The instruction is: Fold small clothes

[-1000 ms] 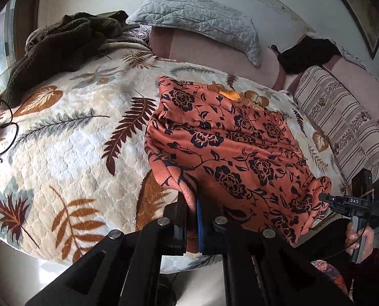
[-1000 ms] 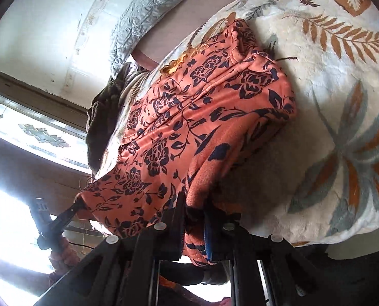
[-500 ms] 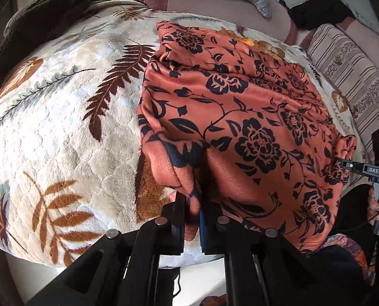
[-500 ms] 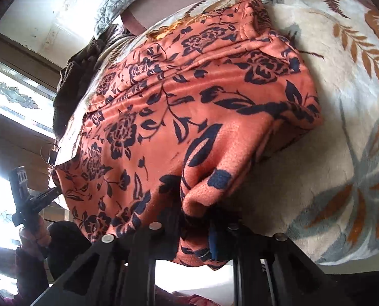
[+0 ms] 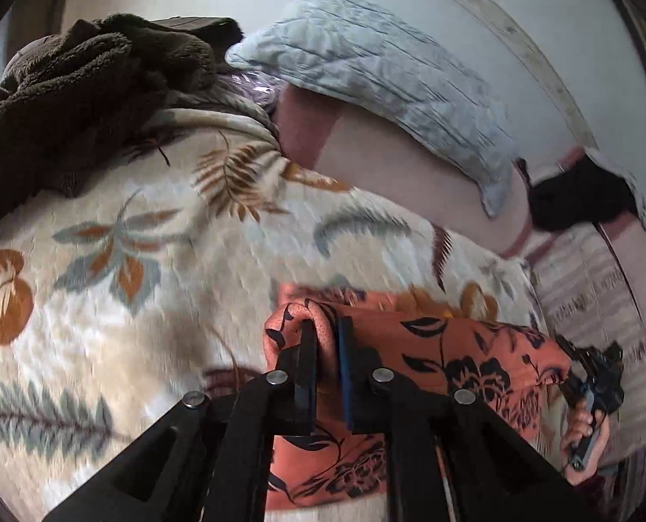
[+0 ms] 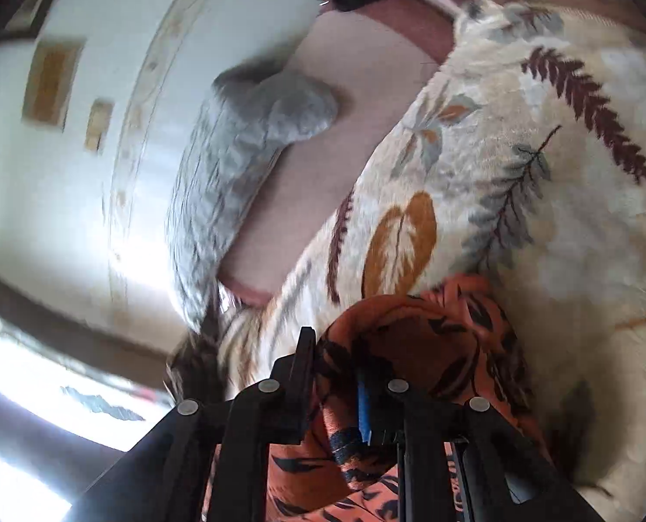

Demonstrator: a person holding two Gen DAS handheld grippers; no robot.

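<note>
Orange floral garment (image 5: 444,356): lower centre of both views, lying on the leaf-print blanket (image 5: 118,269), its carried edge doubled over in a thick roll toward the frame's middle. Left gripper (image 5: 326,350): bottom centre of the left view, jaws opening, a fold of cloth between them. Right gripper (image 6: 333,367): bottom centre of the right view, jaws opening, bunched cloth between them and seemingly touching the pads. Step judged in hand: laying down the folded-over edge. Advice: set both corners level with each other, let the cloth drop free before drawing back, then flatten the roll. Surroundings: grey pillow (image 5: 379,74) upper centre, dark brown fleece (image 5: 70,95) upper left, black item (image 5: 579,200) at right, unidentifiable. Obscured: whether the edges underneath line up; motion blur softens both views.
</note>
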